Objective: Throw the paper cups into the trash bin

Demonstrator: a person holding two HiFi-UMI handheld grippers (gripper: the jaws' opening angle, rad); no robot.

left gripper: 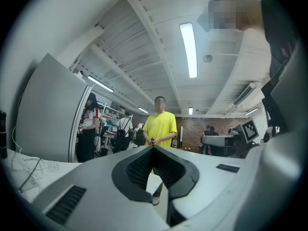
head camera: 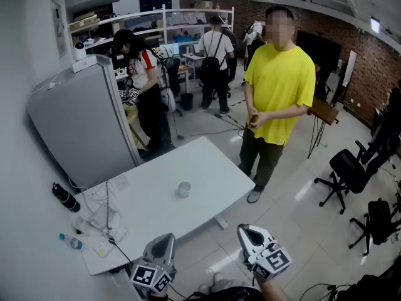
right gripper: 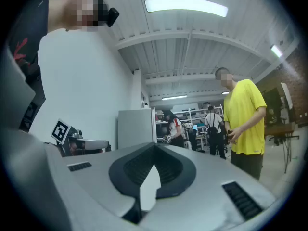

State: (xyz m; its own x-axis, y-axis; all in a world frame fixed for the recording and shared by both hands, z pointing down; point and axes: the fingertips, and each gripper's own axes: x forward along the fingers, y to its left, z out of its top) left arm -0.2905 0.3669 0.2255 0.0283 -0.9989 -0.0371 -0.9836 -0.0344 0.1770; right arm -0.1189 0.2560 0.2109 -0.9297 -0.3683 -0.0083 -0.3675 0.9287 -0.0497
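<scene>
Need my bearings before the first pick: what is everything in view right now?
table: one, white, centre
cup: one, pale, middle of the table
bottle: one, black, table's left edge
cables: a tangle, white, table's left end
cabinet: one, grey, behind the table
person in yellow shirt: one, beside the table
other people: at least two, further back
office chair: one, black, right
left gripper: one, grey, bottom, jaws shut, empty
right gripper: one, grey, bottom, jaws shut, empty

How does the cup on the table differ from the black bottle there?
The cup is pale and short; the black bottle is dark and longer. The cup sits alone near the table's middle; the black bottle is at its left edge in the head view, beside cables. Both look to rest on the white table.
</scene>
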